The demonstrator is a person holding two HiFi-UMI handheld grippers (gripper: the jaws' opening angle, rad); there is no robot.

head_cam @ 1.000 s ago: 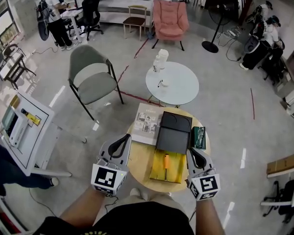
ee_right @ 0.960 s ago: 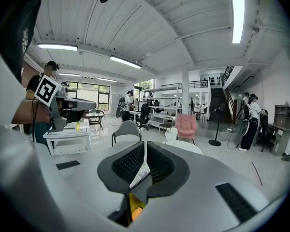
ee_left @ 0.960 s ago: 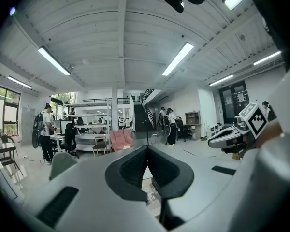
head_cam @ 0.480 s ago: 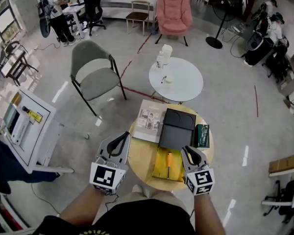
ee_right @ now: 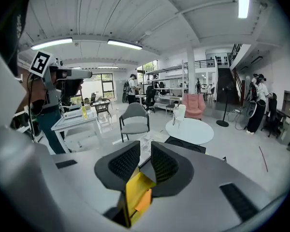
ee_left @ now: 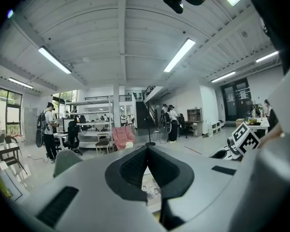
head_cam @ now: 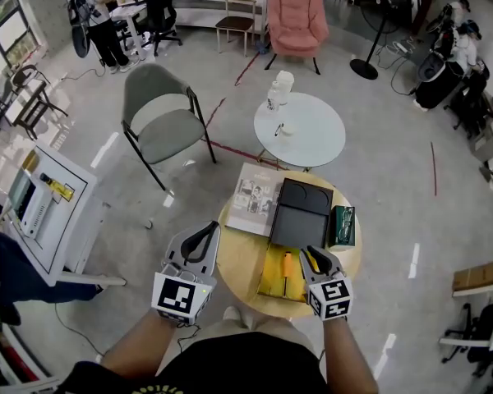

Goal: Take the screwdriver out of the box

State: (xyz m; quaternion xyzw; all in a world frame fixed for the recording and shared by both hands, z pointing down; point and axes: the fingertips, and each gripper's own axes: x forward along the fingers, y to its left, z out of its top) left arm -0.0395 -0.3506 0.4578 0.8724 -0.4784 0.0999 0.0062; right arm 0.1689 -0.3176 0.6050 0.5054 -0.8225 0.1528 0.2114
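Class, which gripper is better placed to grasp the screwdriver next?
Right. The right gripper hovers over the box beside the screwdriver, jaws just opening, gripping nothing; the left gripper, shut, is at the table's edge.

Long ceiling tube lights [ee_left: 183, 54] lit the room brightly and evenly, and shadows were faint. The glossy floor [head_cam: 394, 138] showed pale glare streaks. Both gripper views bowed strongly, with black corners and a soft lower foreground.
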